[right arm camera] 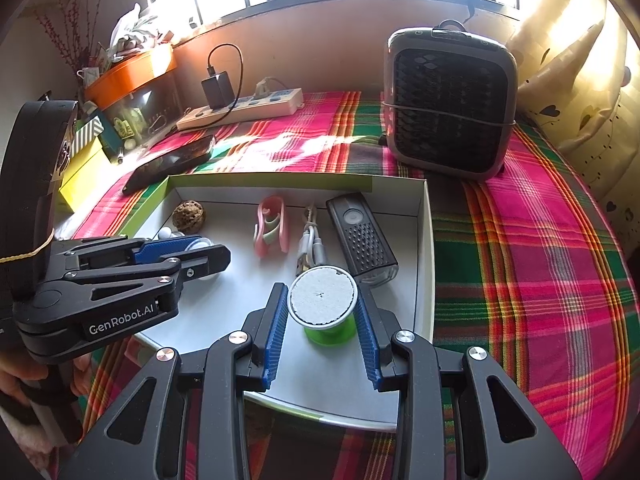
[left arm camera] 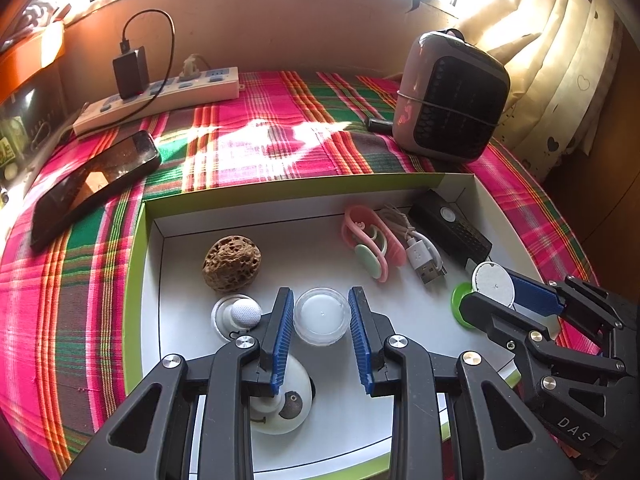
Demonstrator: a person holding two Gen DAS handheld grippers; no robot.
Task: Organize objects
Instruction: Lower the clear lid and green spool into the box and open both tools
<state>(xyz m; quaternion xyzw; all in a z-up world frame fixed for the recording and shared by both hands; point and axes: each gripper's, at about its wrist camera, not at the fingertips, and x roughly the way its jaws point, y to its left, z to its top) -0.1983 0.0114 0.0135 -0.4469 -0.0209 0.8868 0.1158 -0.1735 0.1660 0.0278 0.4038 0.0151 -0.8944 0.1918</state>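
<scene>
the left gripper (left arm camera: 320,312) hangs over the near part of the white tray (left arm camera: 152,280), its blue fingers (left arm camera: 282,328) spread wide on either side of a clear round lid (left arm camera: 321,315). there is a sliver of gap on each side, so the pads look just clear of the lid's rim rather than pressing it; the lid lies flat on the tray floor. under the left finger sits a white panda-faced piece (left arm camera: 286,404), and just left of that finger a small white button-like thing (left arm camera: 239,315), with a walnut (left arm camera: 231,263) beyond it.

the right gripper (right arm camera: 323,312) is also apart, straddling a green spool (right arm camera: 323,306) that stands upright near the tray's near right corner, its white felt top facing up. the right pad looks to touch the spool's edge; the left pad stands off a little. whether it truly grips cannot be told.

further back in the tray lie a pink clip (right arm camera: 271,226), a coiled usb cable (right arm camera: 310,240) and a black bike light (right arm camera: 360,236), side by side. the tray rests on a plaid cloth (right arm camera: 520,260), with a phone (right arm camera: 170,164), a power strip (right arm camera: 244,110) and a small fan (right arm camera: 448,104) behind it.
</scene>
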